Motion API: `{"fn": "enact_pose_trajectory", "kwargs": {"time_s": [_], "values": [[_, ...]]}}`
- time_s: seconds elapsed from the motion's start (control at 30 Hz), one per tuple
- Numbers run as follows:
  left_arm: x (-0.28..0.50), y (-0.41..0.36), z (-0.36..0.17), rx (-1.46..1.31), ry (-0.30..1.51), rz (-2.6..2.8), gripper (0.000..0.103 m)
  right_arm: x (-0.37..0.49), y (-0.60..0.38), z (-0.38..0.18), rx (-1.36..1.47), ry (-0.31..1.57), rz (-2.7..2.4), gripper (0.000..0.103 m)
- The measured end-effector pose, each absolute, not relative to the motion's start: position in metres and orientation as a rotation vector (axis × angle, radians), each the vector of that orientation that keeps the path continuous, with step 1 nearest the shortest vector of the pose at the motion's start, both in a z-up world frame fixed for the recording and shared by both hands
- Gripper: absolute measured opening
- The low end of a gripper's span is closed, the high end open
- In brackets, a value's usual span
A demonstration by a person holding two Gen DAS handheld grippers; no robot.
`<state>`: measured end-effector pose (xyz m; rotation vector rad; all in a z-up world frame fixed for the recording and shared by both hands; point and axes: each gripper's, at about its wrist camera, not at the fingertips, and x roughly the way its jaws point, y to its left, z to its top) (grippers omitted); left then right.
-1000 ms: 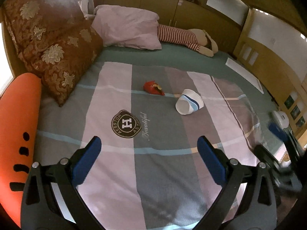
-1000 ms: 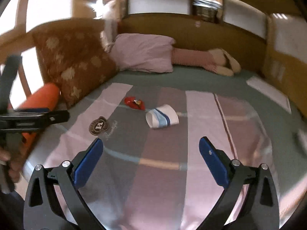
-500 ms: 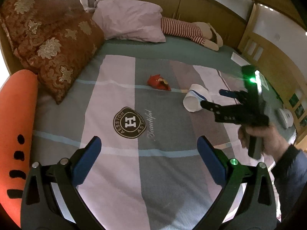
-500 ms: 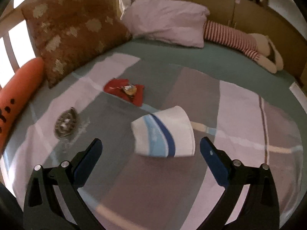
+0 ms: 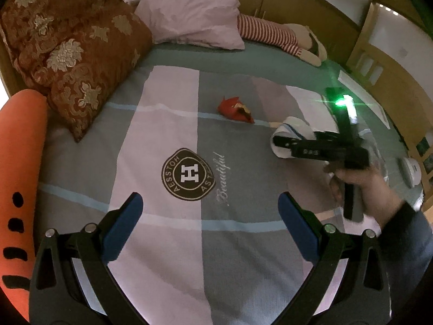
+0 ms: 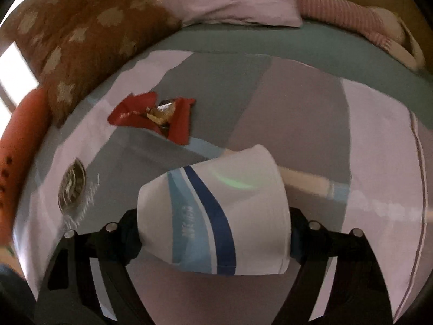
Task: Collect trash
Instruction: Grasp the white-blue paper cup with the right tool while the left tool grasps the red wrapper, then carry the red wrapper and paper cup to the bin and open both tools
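A white paper cup (image 6: 216,216) with blue stripes lies on its side on the striped bedspread (image 5: 173,103). My right gripper (image 6: 213,222) straddles it, jaws closing, a finger against each end; the pads are hidden behind the cup. In the left wrist view the same gripper (image 5: 295,139), held by a hand (image 5: 360,181), sits over the cup (image 5: 293,128). A crumpled red wrapper (image 5: 234,109) lies further back on the bed, also visible as a red wrapper (image 6: 151,116) left of the cup. My left gripper (image 5: 209,205) hangs open over the bedspread with nothing between its fingers.
A brown floral cushion (image 5: 67,43) and an orange bolster (image 5: 19,162) line the left side. A pink pillow (image 5: 189,13) and a striped stuffed toy (image 5: 273,32) lie at the head of the bed. A wooden rail (image 5: 379,62) stands at the right.
My right gripper has swept down and forward onto the cup, and its fingers have narrowed around it. The left gripper has drifted slightly lower and stays open.
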<state>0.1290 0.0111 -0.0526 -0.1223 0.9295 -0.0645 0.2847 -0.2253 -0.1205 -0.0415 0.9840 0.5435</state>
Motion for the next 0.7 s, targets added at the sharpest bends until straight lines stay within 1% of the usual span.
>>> {"fn": "enact_pose_trajectory", "kwargs": {"time_s": [0.07, 0.17, 0.27, 0.33, 0.43, 0.57, 0.6, 0.63, 0.67, 0.7], "values": [[0.143, 0.003, -0.057, -0.113, 0.936, -0.06, 0.099, 0.265, -0.232, -0.101, 0.043, 0.938, 0.481, 0.08], [0.174, -0.01, -0.062, -0.097, 0.925, -0.073, 0.099, 0.243, -0.245, -0.06, 0.057, 0.882, 0.257, 0.08], [0.217, -0.025, -0.073, -0.059, 0.903, -0.049, 0.099, 0.206, -0.275, -0.02, 0.275, 0.8, 0.19, 0.081], [0.248, -0.032, -0.083, -0.039, 0.907, -0.041, 0.099, 0.176, -0.28, -0.001, 0.297, 0.74, 0.173, 0.081], [0.294, -0.038, -0.102, -0.053, 0.922, -0.019, 0.099, 0.137, -0.286, 0.009, 0.34, 0.702, 0.18, 0.081], [0.341, -0.049, -0.126, -0.051, 0.97, -0.014, 0.098, 0.138, -0.278, 0.009, 0.327, 0.722, 0.222, 0.081], [0.347, -0.05, -0.132, -0.05, 0.994, -0.017, 0.085, 0.139, -0.277, 0.009, 0.314, 0.718, 0.215, 0.081], [0.354, -0.05, -0.141, -0.062, 1.039, -0.038, 0.055, 0.139, -0.279, 0.008, 0.31, 0.716, 0.209, 0.081], [0.357, -0.05, -0.146, -0.075, 1.068, -0.053, 0.051, 0.141, -0.279, 0.006, 0.306, 0.721, 0.208, 0.081], [0.354, -0.05, -0.144, -0.075, 1.049, -0.053, 0.048, 0.142, -0.279, 0.005, 0.302, 0.728, 0.21, 0.081]]}}
